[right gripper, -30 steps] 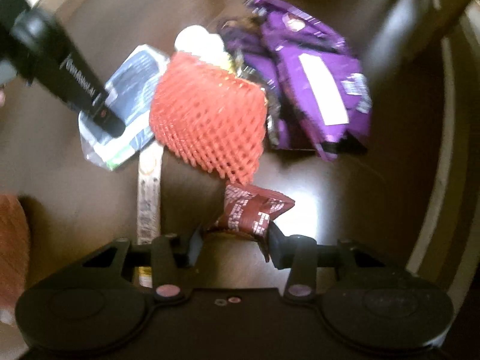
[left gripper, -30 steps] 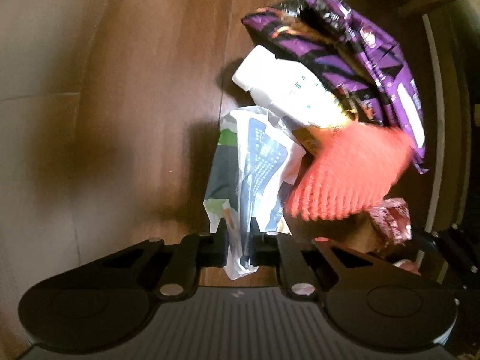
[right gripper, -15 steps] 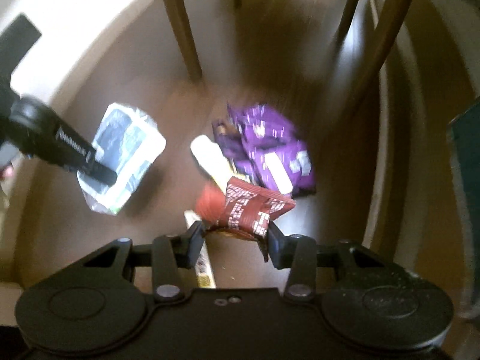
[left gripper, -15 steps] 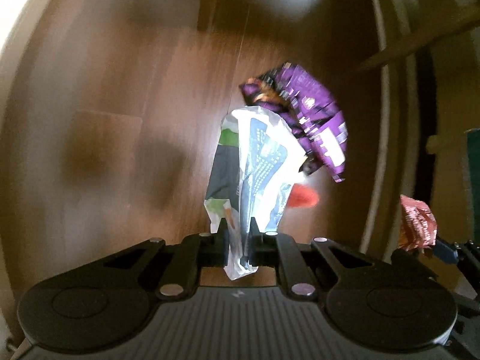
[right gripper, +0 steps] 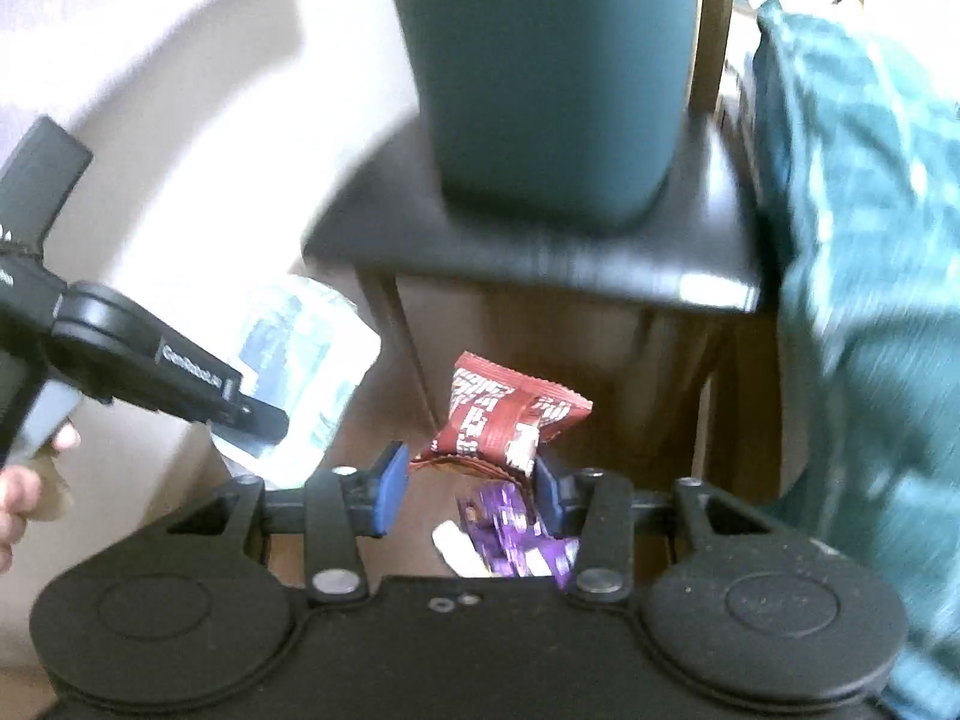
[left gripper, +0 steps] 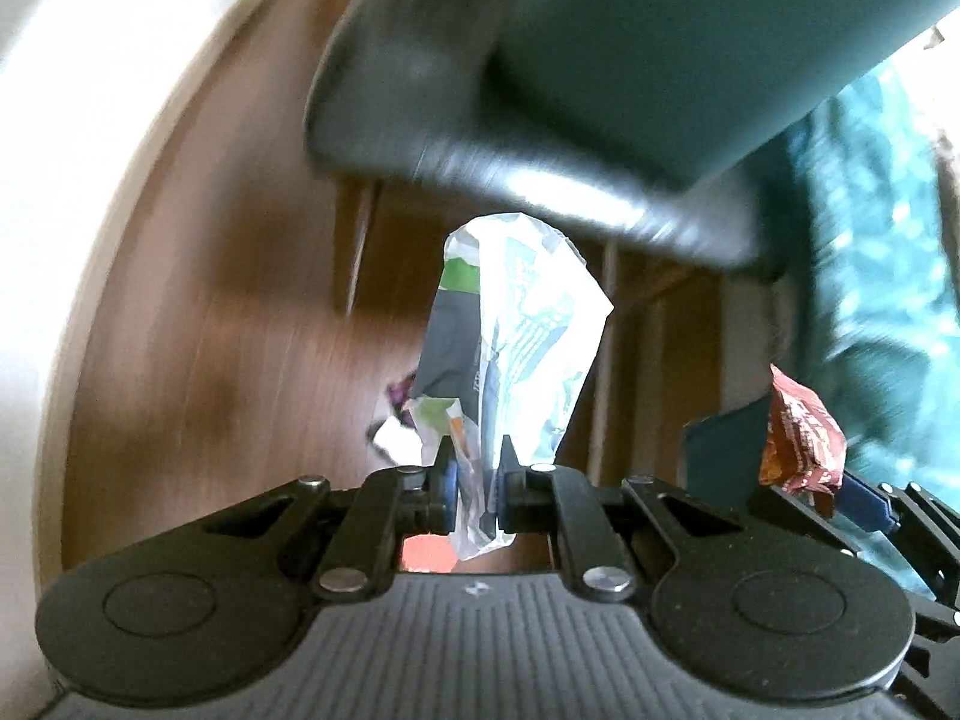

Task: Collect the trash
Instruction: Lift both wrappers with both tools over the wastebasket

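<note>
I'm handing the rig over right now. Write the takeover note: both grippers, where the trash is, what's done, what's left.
Left hand-held gripper: shut on the white printed wrapper, held in the air.
Right hand-held gripper: holds the red snack packet, also in the air.
Teal bin stands on the dark stool ahead.
Done: two pieces picked up.
Left: drop both in the bin, then fetch the purple wrappers and the rest from the wooden floor.
</note>
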Demonstrator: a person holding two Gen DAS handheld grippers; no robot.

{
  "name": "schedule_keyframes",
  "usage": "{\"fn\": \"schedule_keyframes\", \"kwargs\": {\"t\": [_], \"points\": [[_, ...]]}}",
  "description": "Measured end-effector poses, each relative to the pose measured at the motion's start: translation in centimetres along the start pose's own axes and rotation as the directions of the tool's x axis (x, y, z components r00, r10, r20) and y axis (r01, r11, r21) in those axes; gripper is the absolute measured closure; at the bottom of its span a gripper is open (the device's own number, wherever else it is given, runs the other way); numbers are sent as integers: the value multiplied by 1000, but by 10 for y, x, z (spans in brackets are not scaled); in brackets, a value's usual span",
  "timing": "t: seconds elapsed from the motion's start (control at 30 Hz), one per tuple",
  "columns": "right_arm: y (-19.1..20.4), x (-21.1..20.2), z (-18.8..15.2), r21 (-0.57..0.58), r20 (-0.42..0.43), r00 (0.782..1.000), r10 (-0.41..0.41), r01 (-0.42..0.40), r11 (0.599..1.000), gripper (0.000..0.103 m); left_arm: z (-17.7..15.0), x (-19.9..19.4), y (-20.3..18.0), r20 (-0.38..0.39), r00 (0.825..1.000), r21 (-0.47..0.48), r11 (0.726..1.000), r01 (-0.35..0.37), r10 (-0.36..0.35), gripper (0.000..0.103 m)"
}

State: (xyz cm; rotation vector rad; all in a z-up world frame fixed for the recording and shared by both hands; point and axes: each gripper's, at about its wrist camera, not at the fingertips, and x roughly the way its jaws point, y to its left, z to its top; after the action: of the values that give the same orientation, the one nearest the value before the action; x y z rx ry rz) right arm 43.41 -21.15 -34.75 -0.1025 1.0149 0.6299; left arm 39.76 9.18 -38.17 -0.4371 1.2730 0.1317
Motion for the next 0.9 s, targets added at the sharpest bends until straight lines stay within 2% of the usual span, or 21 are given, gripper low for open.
{"fn": "schedule_keyframes", "kwargs": {"t": [0.1, 0.23, 0.47, 0.6, 0.73, 0.9], "points": [[-4, -35, 39, 25, 57, 998, 22, -23, 999, 60, 24, -42, -19, 55, 998, 25, 1000, 9, -11, 92], [-6, -77, 89, -16, 135, 991, 17, -15, 1000, 60, 55, -86, -40, 121, 992, 60, 998, 12, -19, 92], [-14, -121, 169, -79, 277, 960, -28, 51, 996, 60, 103, -146, -86, 236, 971, 110, 994, 9, -34, 92], [-18, -134, 207, -95, 314, 949, -36, 69, 993, 60, 136, -175, -117, 293, 955, 149, 989, 7, -51, 92], [-27, -125, 251, -100, 304, 952, -24, 57, 993, 60, 174, -193, -153, 368, 929, 220, 975, -42, -43, 92], [-21, -114, 280, -124, 271, 962, -30, 66, 990, 60, 220, -192, -172, 375, 927, 217, 973, -76, -11, 92]]}}
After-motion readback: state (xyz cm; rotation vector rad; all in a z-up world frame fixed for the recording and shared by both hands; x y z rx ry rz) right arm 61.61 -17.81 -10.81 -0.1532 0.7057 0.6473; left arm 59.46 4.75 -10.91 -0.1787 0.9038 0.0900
